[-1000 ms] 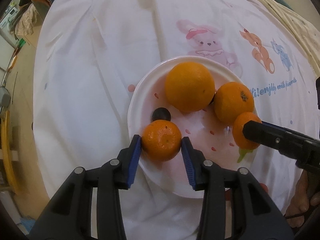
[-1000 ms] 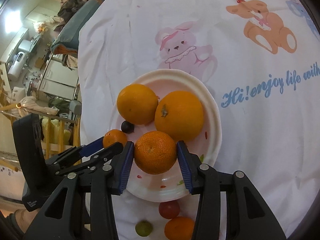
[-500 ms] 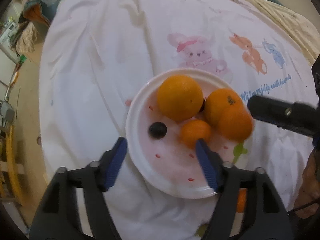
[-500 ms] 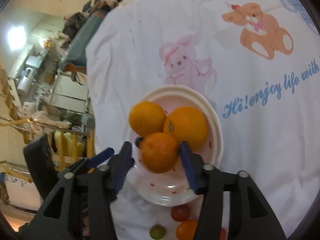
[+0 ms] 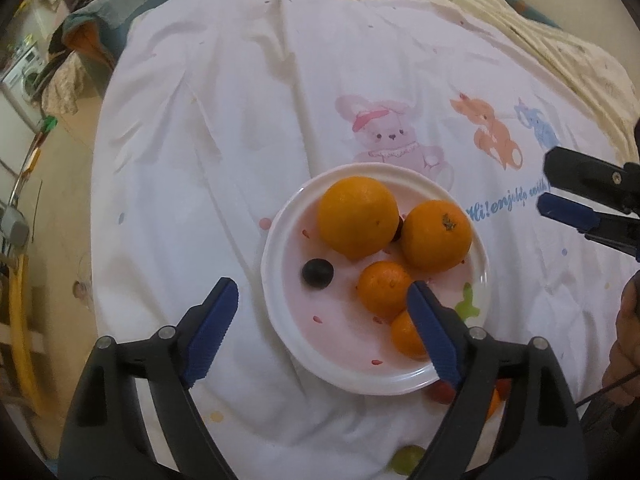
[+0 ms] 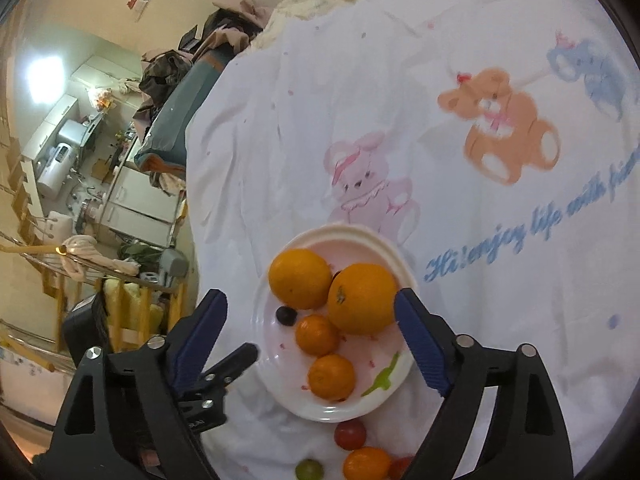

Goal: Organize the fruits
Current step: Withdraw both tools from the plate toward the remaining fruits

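A white plate (image 5: 280, 312) (image 6: 400, 396) on the white cloth holds two big oranges (image 5: 356, 216) (image 6: 362, 298), two small mandarins (image 5: 380, 288) (image 6: 332, 376) and a dark grape (image 5: 317, 273) (image 6: 286, 315). My left gripper (image 5: 322, 330) is open and empty, raised above the plate's near side. My right gripper (image 6: 308, 344) is open and empty, also above the plate; it shows in the left wrist view (image 5: 588, 200) at the right edge.
Loose fruits lie on the cloth just before the plate: a red cherry tomato (image 6: 350, 434), a small orange (image 6: 366, 464) and a green grape (image 6: 309, 470) (image 5: 406, 458). The cloth has cartoon animal prints. Room clutter lies beyond the bed's left edge.
Both grippers opened, released their mandarins onto the plate, and pulled back and up. The mandarins now rest beside the big oranges.
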Action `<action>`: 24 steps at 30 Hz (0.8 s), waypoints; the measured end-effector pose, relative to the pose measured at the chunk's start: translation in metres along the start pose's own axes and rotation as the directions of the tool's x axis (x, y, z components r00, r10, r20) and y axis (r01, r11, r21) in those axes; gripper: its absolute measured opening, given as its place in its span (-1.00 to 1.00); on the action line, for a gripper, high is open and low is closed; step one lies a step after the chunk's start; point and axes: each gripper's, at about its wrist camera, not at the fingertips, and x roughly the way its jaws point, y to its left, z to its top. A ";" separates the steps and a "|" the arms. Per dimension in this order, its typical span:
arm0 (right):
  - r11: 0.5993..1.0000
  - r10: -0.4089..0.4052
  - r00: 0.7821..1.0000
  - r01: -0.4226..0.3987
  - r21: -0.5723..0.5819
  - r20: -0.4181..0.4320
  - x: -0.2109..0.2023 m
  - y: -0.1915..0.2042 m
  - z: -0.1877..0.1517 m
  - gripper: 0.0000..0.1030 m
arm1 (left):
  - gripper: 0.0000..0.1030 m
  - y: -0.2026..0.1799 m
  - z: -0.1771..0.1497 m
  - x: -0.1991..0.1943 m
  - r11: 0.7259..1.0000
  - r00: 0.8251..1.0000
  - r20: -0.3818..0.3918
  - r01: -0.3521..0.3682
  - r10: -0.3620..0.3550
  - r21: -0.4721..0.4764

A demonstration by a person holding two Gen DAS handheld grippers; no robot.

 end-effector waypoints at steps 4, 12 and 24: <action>1.000 -0.015 0.999 0.015 -0.002 0.029 -0.014 0.000 -0.001 0.78 | 0.63 0.004 -0.001 -0.009 1.000 0.999 0.031 0.009 -0.008 -0.025; 0.994 -0.077 0.996 0.080 -0.069 0.050 -0.037 0.012 -0.015 0.79 | 0.63 0.013 -0.008 -0.032 0.999 0.997 0.080 0.005 -0.002 -0.040; 0.995 -0.096 0.995 0.097 -0.013 0.028 -0.057 -0.001 -0.055 0.79 | 0.63 0.016 -0.033 -0.052 0.999 0.997 0.076 0.036 -0.034 -0.034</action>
